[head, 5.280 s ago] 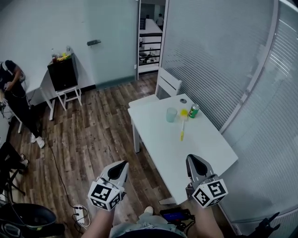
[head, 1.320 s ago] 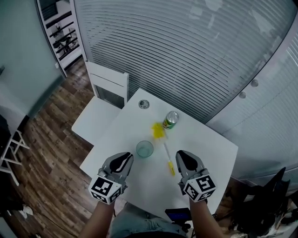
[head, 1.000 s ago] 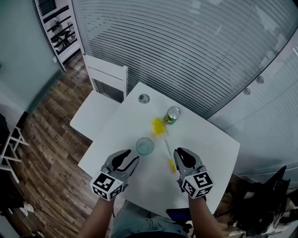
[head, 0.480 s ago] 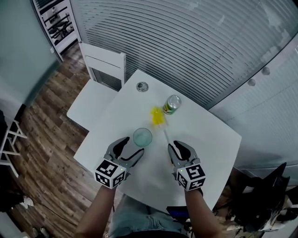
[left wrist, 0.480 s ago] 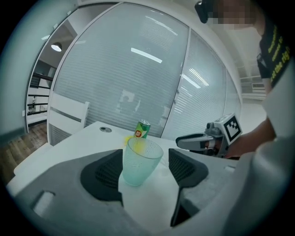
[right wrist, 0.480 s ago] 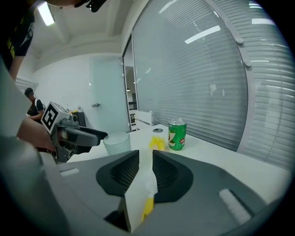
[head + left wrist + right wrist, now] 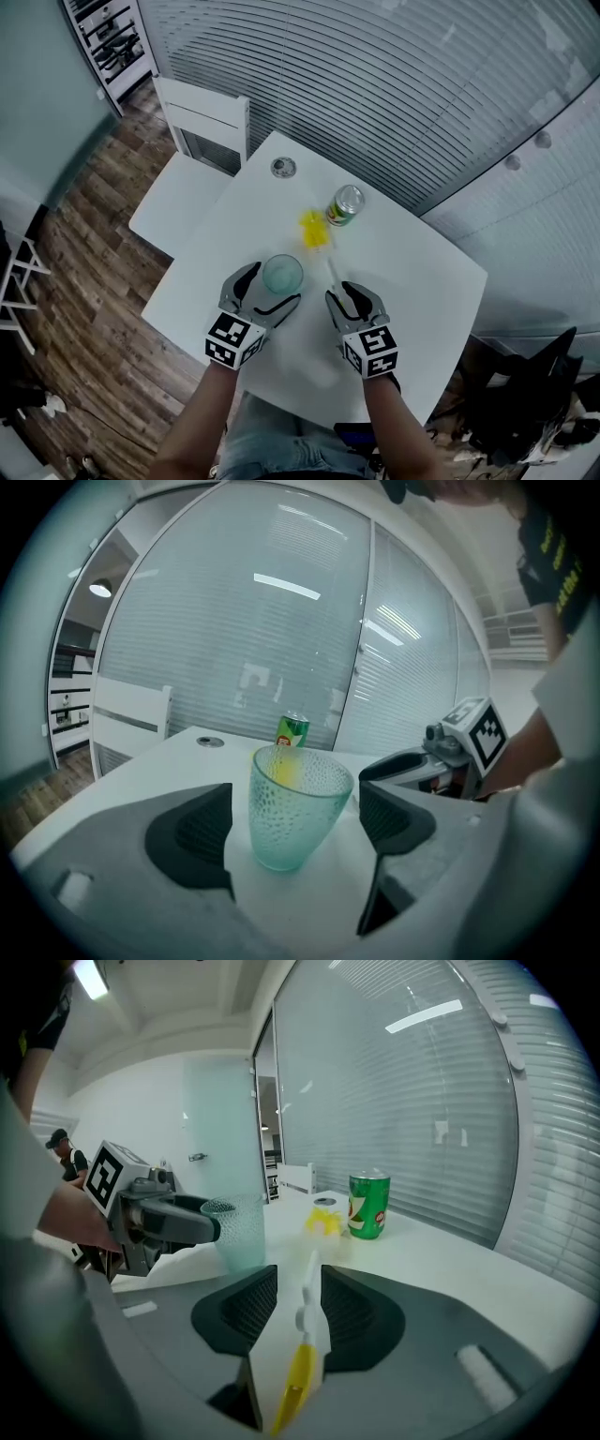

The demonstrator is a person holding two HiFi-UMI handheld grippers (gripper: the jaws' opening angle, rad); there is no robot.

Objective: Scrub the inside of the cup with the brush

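cup (image 7: 292,803) and brush handle (image 7: 309,1314) are straddled by the left gripper (image 7: 273,286) and right gripper (image 7: 300,1305), jaws just widened and touching neither; centred, level closing is advised

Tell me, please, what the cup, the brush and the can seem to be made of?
Cup: likely clear greenish plastic or glass; see-through wall with dimples.
Brush: probably plastic; smooth white and yellow handle.
Can: seemingly thin metal; green printed wall, silvery top.

White table (image 7: 412,272) and chair (image 7: 183,199), wood floor (image 7: 80,248), blinds (image 7: 375,75).
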